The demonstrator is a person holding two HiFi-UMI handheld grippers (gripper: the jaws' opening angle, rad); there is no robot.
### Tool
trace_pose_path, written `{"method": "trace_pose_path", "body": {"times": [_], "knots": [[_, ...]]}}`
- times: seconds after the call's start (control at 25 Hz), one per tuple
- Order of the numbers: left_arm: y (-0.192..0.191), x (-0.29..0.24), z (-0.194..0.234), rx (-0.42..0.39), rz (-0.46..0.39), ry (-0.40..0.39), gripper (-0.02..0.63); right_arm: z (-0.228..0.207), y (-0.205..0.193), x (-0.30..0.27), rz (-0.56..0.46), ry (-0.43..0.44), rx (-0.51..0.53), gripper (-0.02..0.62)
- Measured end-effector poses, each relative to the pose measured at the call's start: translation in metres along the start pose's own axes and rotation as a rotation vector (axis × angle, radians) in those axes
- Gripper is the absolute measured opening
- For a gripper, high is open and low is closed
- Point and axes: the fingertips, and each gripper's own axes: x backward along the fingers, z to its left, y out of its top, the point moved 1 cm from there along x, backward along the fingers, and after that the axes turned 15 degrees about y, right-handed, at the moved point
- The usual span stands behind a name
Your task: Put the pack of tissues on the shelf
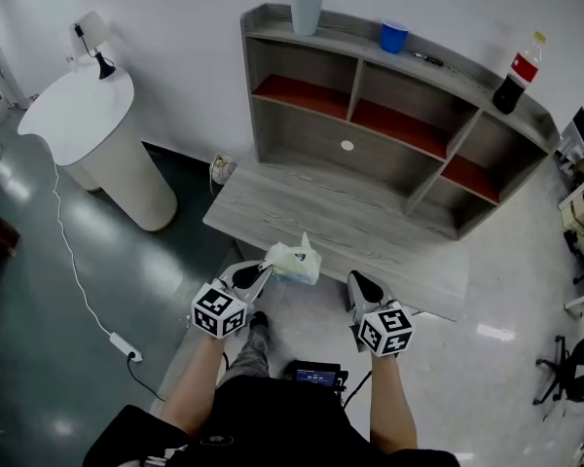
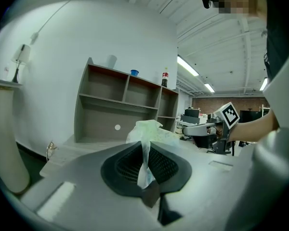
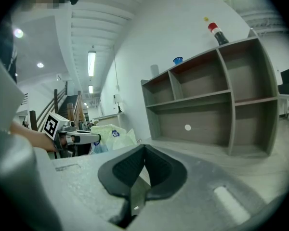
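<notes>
The pack of tissues (image 1: 294,261) is a pale green-white soft plastic pack, hanging just above the front edge of the grey wooden table (image 1: 302,212). My left gripper (image 1: 265,272) is shut on a twisted end of its wrapper, which runs up between the pads in the left gripper view (image 2: 145,150), with the pack (image 2: 147,131) bulging beyond them. The grey shelf unit (image 1: 370,115) stands at the back of the table, its compartments open towards me. My right gripper (image 1: 355,278) hovers to the right of the pack, jaws shut on nothing (image 3: 144,148). The right gripper view shows the pack (image 3: 111,134) to its left.
On top of the shelf stand a grey cup (image 1: 307,10), a blue cup (image 1: 394,36) and a cola bottle (image 1: 519,72). A white round stand (image 1: 88,125) with a lamp is at the left, and a cable with a power strip (image 1: 125,346) lies on the floor.
</notes>
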Motion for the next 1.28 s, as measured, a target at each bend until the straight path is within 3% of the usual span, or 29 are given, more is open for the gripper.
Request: {"method": "trace_pose_path", "body": {"times": [0.76,1.28], "knots": [[0.042,-0.137,0.086,0.005,0.001,-0.11,0.017,-0.09,0.041,-0.09,0.009,-0.13,-0.02,-0.002],[0.072,-0.198,0.155,-0.018,-0.003,-0.185,0.017,-0.118,0.069,-0.173,0.004,-0.181,-0.028,-0.002]]}}
